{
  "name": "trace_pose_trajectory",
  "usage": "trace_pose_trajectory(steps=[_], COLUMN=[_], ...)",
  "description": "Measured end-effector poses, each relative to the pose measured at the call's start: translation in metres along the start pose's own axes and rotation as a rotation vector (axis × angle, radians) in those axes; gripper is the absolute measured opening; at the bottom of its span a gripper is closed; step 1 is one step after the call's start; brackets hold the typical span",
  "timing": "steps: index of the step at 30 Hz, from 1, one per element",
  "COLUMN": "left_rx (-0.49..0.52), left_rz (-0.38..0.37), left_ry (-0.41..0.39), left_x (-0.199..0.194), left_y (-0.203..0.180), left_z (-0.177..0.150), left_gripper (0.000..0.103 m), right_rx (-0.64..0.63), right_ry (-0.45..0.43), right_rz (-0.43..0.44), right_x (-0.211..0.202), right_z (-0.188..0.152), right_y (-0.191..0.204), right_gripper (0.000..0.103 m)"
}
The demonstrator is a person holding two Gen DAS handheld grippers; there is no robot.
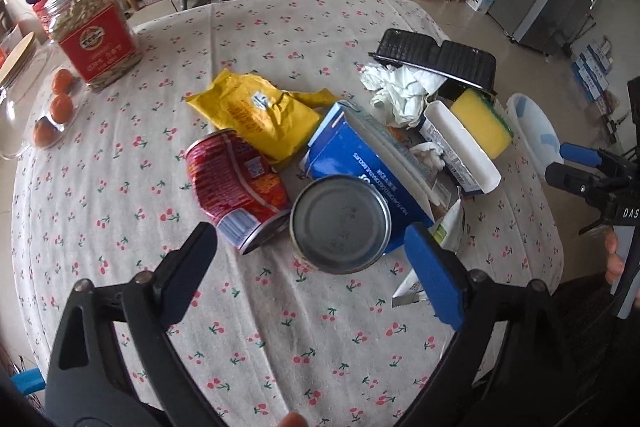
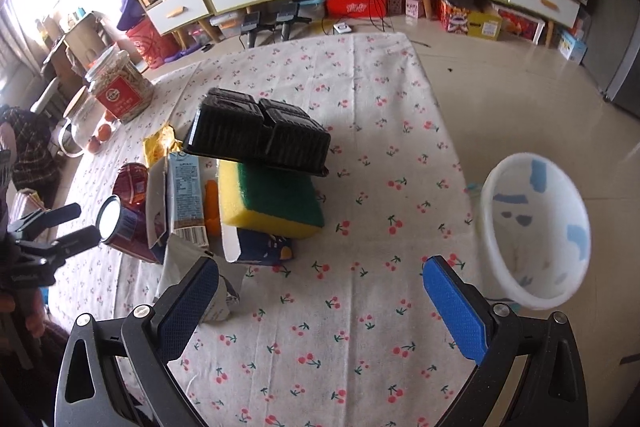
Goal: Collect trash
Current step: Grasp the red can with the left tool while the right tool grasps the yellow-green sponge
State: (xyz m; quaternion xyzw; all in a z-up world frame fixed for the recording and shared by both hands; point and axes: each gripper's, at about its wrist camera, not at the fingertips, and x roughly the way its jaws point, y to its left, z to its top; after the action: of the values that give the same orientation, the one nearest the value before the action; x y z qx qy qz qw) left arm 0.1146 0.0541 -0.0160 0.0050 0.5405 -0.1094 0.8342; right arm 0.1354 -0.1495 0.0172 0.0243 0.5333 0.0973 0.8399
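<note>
left gripper [image 1: 312, 259] jaws spread, straddling upright tin [image 1: 340, 223], no contact | right gripper [image 2: 320, 303] jaws spread, empty, over tabletop [image 2: 360, 347] | trash pile mid-tabletop: red can [image 1: 236, 183], yellow bag [image 1: 260, 115], sponge [image 2: 272, 199], black tray [image 2: 256, 135] | bin [image 2: 536, 231] beside tabletop edge, right

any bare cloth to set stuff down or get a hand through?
Free: the cherry-print tablecloth between the yellow-green sponge and the white plastic bin, and near the far edge. Crowded: the centre-left pile around the steel-topped tin can and blue carton.
</note>
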Motion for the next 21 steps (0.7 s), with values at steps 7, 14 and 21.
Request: trace_pose_trajectory(steps=[7,14,21], left_rx=[0.011,-0.048,-0.075], left_rz=[-0.037,-0.070,-0.081], left_ry=[0.013,-0.056,-0.125], left_x=[0.016,0.002,-0.018], left_y=[-0.004,0.010,0.017], left_z=[0.005,0.000,-0.010], left_gripper=[0.062,0.056,0.055], right_rx=[-0.004,-0.038,-0.035], right_ry=[0.034,0.022,0.023], right_rz=[0.041,0.031,0.038], right_x=[0.018,0.028,0.043], right_z=[0.009,0.021,0.032], right_y=[0.007,0.025,0.034], right_gripper=[0.103,0.103,0.099])
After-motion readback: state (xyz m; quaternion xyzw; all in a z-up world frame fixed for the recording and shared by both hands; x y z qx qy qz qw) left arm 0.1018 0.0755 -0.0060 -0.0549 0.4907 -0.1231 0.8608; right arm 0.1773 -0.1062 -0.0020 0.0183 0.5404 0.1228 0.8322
